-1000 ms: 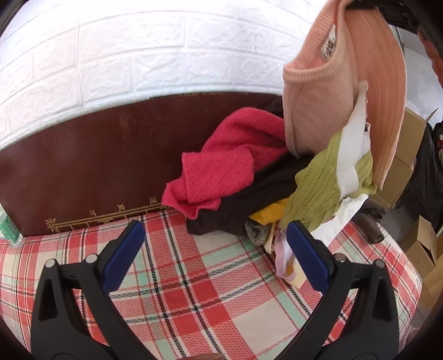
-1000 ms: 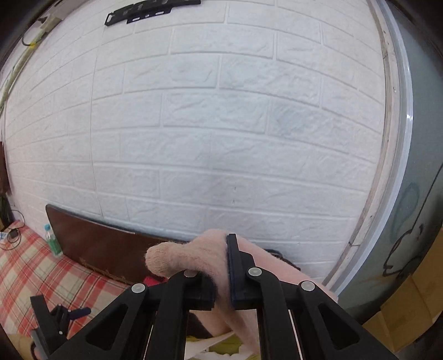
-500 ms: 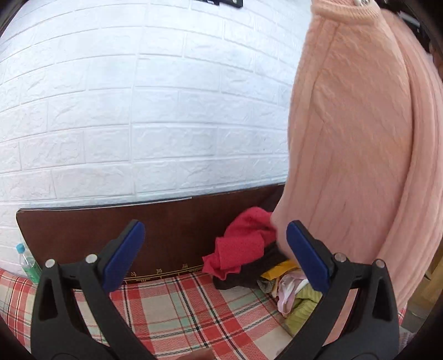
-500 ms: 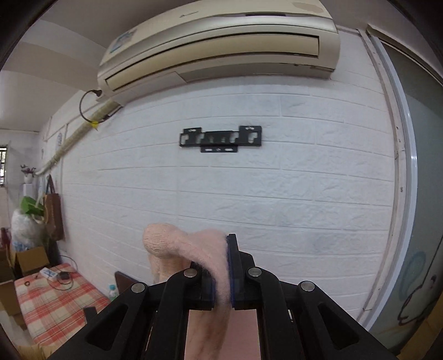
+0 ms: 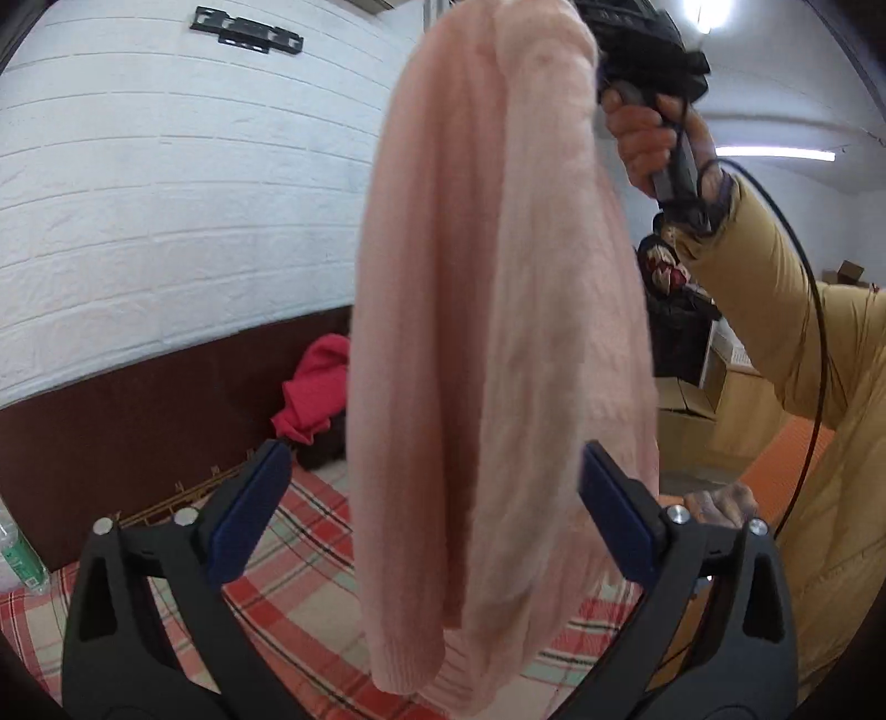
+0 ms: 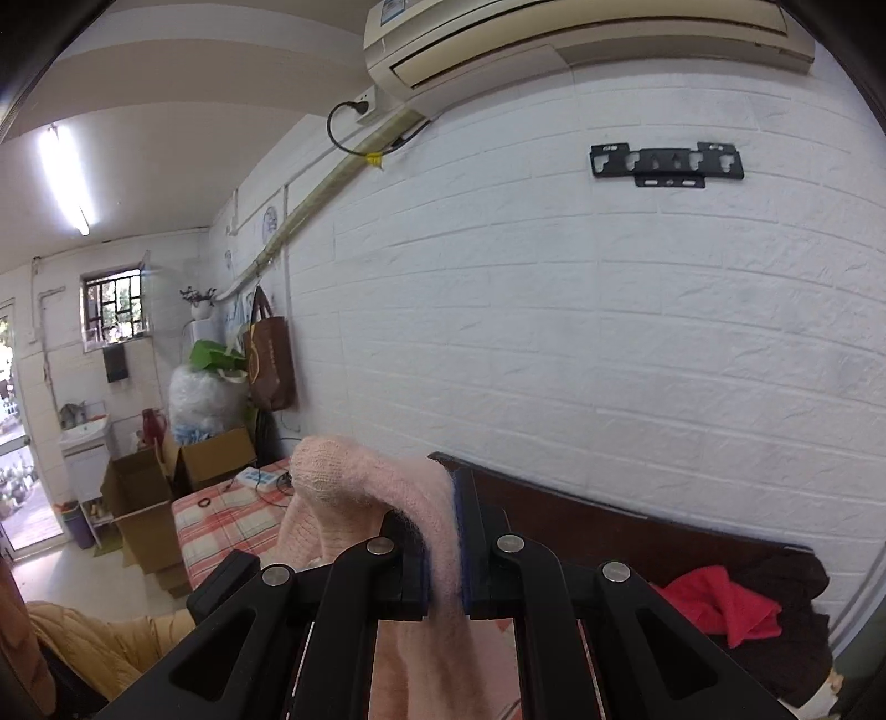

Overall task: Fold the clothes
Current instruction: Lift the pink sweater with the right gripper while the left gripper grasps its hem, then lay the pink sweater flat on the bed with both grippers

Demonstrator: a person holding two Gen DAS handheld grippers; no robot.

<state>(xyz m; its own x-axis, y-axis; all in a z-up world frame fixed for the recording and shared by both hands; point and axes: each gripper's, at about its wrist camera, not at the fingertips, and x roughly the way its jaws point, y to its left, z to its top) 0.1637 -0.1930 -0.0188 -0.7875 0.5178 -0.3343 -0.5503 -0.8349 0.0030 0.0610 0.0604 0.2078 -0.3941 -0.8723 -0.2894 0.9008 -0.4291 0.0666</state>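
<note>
Two grippers share one pale pink knitted sweater point(image 5: 498, 332). The right gripper point(image 6: 443, 554) is clenched on a bunched edge of the knit, which humps over its black fingers point(image 6: 482, 531) and falls away below the camera. In the left wrist view that same gripper is raised high in the person's right hand point(image 5: 648, 138), and the sweater hangs from it in a long, loosely doubled drape whose ribbed end dangles above the red, white and green plaid bedspread point(image 5: 288, 609). The left gripper point(image 5: 432, 515) has the lower part of the drape between its blue-padded fingers point(image 5: 249, 509); its jaws are closing, but both pads stand clear of the knit. A mustard-yellow padded sleeve point(image 5: 786, 332) runs down from the raised hand, with a black cable point(image 5: 814, 310) looping past it. Behind the sweater, a red garment point(image 5: 315, 387) lies on a dark one against the brown headboard point(image 5: 138, 415), under a white brick-pattern wall point(image 5: 166, 194) carrying a black bracket point(image 6: 667, 164) and an air conditioner point(image 6: 581, 33).
</note>
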